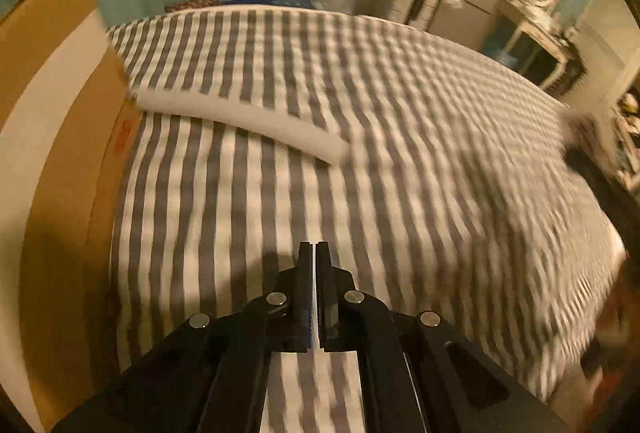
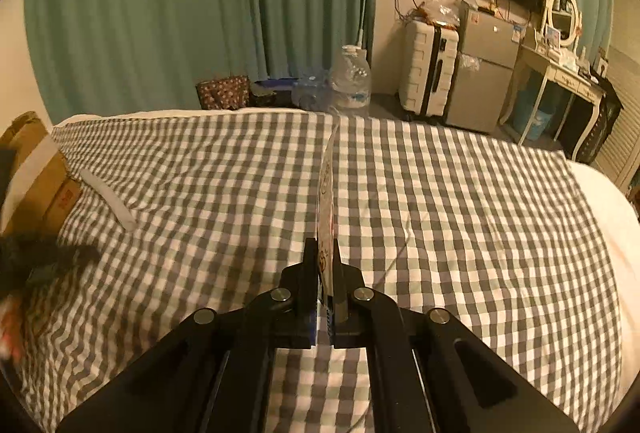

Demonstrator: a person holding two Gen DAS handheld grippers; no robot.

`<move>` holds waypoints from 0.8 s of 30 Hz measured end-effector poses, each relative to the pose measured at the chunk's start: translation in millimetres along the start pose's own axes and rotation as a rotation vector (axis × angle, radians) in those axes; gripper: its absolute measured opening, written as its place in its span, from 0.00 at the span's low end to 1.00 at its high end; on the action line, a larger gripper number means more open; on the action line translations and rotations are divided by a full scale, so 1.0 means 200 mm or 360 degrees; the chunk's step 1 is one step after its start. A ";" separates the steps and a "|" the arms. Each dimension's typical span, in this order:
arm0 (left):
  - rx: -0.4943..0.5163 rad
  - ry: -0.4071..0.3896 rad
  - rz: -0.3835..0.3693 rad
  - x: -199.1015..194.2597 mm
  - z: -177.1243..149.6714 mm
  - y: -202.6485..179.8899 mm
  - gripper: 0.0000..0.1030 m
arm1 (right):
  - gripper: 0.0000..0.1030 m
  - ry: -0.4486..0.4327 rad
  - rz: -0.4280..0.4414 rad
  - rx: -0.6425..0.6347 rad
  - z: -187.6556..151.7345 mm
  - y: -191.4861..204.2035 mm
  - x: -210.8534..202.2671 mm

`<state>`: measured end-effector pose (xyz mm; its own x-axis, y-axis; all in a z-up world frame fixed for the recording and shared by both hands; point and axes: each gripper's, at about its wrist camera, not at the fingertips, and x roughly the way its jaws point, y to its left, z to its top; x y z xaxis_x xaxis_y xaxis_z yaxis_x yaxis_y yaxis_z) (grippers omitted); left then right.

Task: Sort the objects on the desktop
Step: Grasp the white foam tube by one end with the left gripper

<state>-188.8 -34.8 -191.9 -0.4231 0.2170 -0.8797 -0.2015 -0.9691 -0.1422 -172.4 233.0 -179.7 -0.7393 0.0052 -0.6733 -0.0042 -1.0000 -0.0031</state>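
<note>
Left gripper (image 1: 315,247) at lower centre of its blurred view, fingers (image 1: 305,273) pressed together with nothing between them, above the checked bedspread (image 1: 400,137). Right gripper (image 2: 322,245) at lower centre of its own view, fingers (image 2: 310,273) clamped on a thin printed card (image 2: 326,201), held edge-on and reaching up toward mid frame. White foam strip (image 2: 108,199) lying flat on the bedspread at mid left, one end touching or just beside a cardboard box (image 2: 36,185) at the left edge. Nothing else on the cloth between fingers and strip. Beyond the bed: green curtain (image 2: 160,13) upper left, large water bottle (image 2: 352,77) upper centre, white suitcase (image 2: 428,73), grey mini fridge (image 2: 484,73) and dressing table (image 2: 560,81) upper right.
</note>
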 end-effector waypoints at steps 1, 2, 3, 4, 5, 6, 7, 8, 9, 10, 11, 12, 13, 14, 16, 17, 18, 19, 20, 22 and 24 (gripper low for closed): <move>-0.0028 -0.0013 -0.0032 -0.05 -0.03 -0.01 0.04 | 0.03 -0.0013 0.0009 -0.0008 0.01 0.01 -0.02; -0.0062 -0.0036 -0.0052 -0.08 -0.05 -0.02 0.06 | 0.03 -0.0029 0.0009 -0.0019 0.01 0.02 -0.04; -0.0101 -0.0064 -0.0062 -0.10 -0.03 -0.02 0.17 | 0.03 -0.0034 0.0007 -0.0029 0.01 0.03 -0.05; -0.0142 -0.0093 -0.0058 -0.11 0.01 -0.01 0.43 | 0.03 -0.0034 0.0007 -0.0030 0.02 0.03 -0.05; -0.0178 -0.0115 -0.0032 -0.12 -0.01 -0.02 0.61 | 0.03 -0.0034 0.0011 -0.0025 0.02 0.03 -0.05; -0.0225 -0.0151 0.0002 -0.11 0.06 0.00 0.86 | 0.03 -0.0033 0.0022 -0.0017 0.02 0.03 -0.06; -0.0312 -0.0229 0.0053 -0.09 0.12 0.01 0.89 | 0.03 -0.0037 0.0021 -0.0019 0.02 0.03 -0.06; -0.0357 -0.0275 0.0057 -0.08 0.15 0.01 0.89 | 0.03 -0.0039 0.0014 -0.0027 0.01 0.03 -0.06; -0.0405 -0.0314 0.0052 -0.05 0.20 0.01 0.89 | 0.03 -0.0038 0.0006 -0.0034 0.01 0.03 -0.05; -0.0460 -0.0318 0.0055 -0.01 0.24 0.02 0.89 | 0.03 -0.0035 0.0000 -0.0033 0.00 0.02 -0.04; -0.0511 -0.0276 0.0091 0.04 0.28 0.03 0.89 | 0.03 -0.0028 -0.0001 -0.0024 0.00 0.01 -0.03; -0.0580 -0.0200 0.0153 0.13 0.33 0.06 0.89 | 0.03 -0.0016 0.0007 -0.0006 0.00 -0.01 -0.01; -0.0624 -0.0166 0.0183 0.18 0.35 0.07 0.86 | 0.03 -0.0006 0.0014 0.0011 0.00 -0.02 0.00; -0.0679 -0.0151 0.0207 0.23 0.36 0.10 0.79 | 0.03 0.0009 0.0024 0.0027 0.00 -0.04 0.02; -0.0745 -0.0150 0.0241 0.33 0.36 0.15 0.19 | 0.03 0.0023 0.0053 0.0070 0.00 -0.07 0.04; -0.0739 -0.0171 0.0207 0.33 0.36 0.16 0.18 | 0.03 0.0023 0.0056 0.0087 0.00 -0.09 0.05; -0.0690 -0.0198 0.0166 0.31 0.35 0.16 0.15 | 0.03 0.0022 0.0054 0.0096 0.00 -0.10 0.05; -0.0625 -0.0215 0.0135 0.29 0.34 0.16 0.14 | 0.03 0.0022 0.0053 0.0103 0.00 -0.11 0.06; -0.0565 -0.0214 0.0107 0.26 0.32 0.16 0.13 | 0.03 0.0021 0.0052 0.0107 0.00 -0.12 0.06; -0.0413 -0.0215 0.0102 0.16 0.25 0.14 0.09 | 0.03 0.0020 0.0048 0.0103 0.01 -0.14 0.05; -0.0311 -0.0265 0.0043 0.05 0.17 0.13 0.09 | 0.03 0.0010 0.0047 0.0099 0.02 -0.14 0.04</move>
<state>-227.7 -53.7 -188.3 -0.5690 0.1912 -0.7998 -0.0202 -0.9755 -0.2189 -179.7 261.2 -182.1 -0.7354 -0.0248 -0.6772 -0.0243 -0.9977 0.0630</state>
